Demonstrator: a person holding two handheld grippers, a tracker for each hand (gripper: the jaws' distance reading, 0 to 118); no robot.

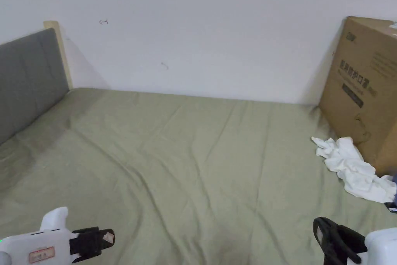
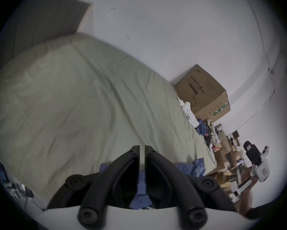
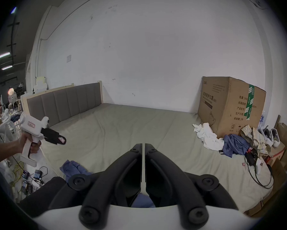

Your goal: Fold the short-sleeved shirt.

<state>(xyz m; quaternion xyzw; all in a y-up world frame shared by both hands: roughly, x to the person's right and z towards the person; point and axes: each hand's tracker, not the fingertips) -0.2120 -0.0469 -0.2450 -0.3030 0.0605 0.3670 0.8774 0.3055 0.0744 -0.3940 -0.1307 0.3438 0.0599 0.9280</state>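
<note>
A crumpled blue garment (image 3: 73, 166) lies at the near edge of the olive-green bed (image 1: 186, 153); in the left gripper view the blue garment (image 2: 189, 166) sits just behind and below the jaws. A crumpled white garment (image 1: 354, 168) lies at the foot of the cardboard box. My left gripper (image 1: 106, 237) hovers low at the bed's near left, jaws together with nothing between them. My right gripper (image 1: 322, 234) hovers at the near right, also shut and holding nothing. Neither one touches any cloth.
A big cardboard box (image 1: 364, 87) stands on the bed's right side against the white wall. A grey padded headboard (image 1: 27, 79) closes the left end. Beyond the box lies a pile of clothes (image 3: 249, 140) with cables (image 3: 255, 172) beside it.
</note>
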